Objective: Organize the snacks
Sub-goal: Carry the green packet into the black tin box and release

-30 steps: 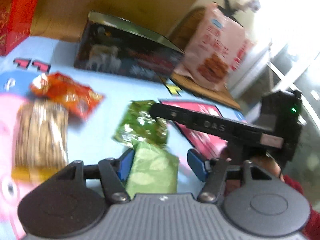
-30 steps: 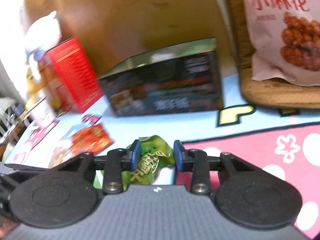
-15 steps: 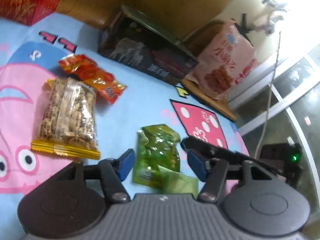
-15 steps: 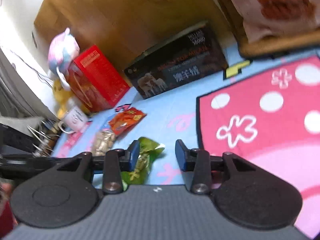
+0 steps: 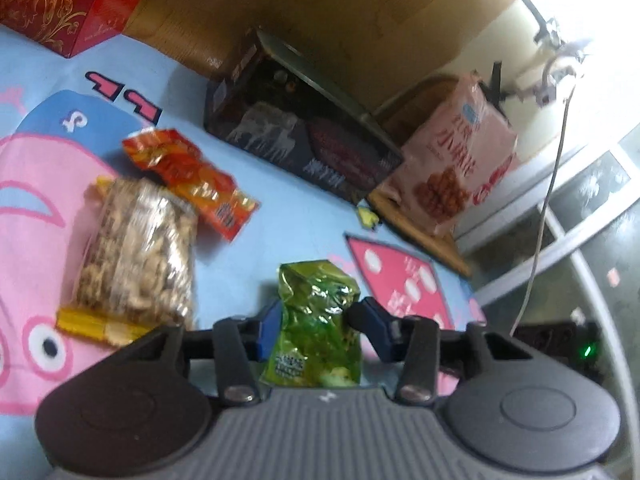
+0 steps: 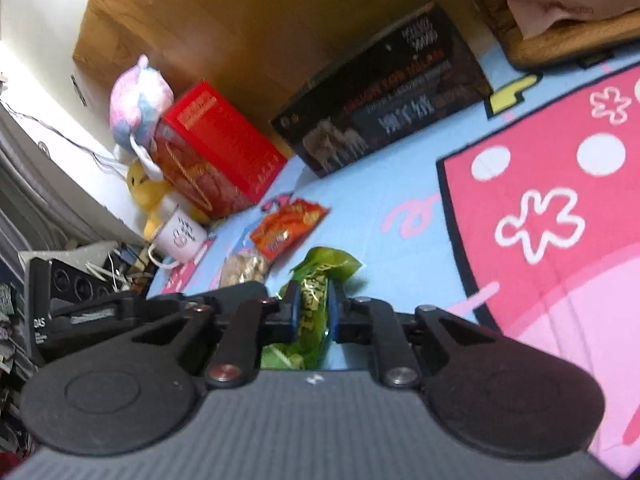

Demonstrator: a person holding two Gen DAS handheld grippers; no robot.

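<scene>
In the left wrist view a dark green foil snack packet (image 5: 318, 320) stands between the blue pads of my left gripper (image 5: 316, 324), which is shut on it. In the right wrist view my right gripper (image 6: 312, 316) is shut on a light green snack packet (image 6: 316, 300), gripped edge-on a little above the blue mat. A clear bag of peanuts (image 5: 136, 244) and an orange-red snack packet (image 5: 192, 176) lie on the mat at the left; both also show in the right wrist view, the peanuts (image 6: 244, 268) and the orange packet (image 6: 288, 228).
A dark box (image 5: 296, 136) and a red box (image 6: 212, 152) stand at the back against a brown cardboard wall. A pink snack bag (image 5: 456, 164) sits on a wooden tray at the right. A white mug (image 6: 180, 236) and plush toys (image 6: 136, 108) are at the left.
Both grippers have closed on their green packets and pulled back from the dark box. The right gripper has swung away from in front of the left camera.
</scene>
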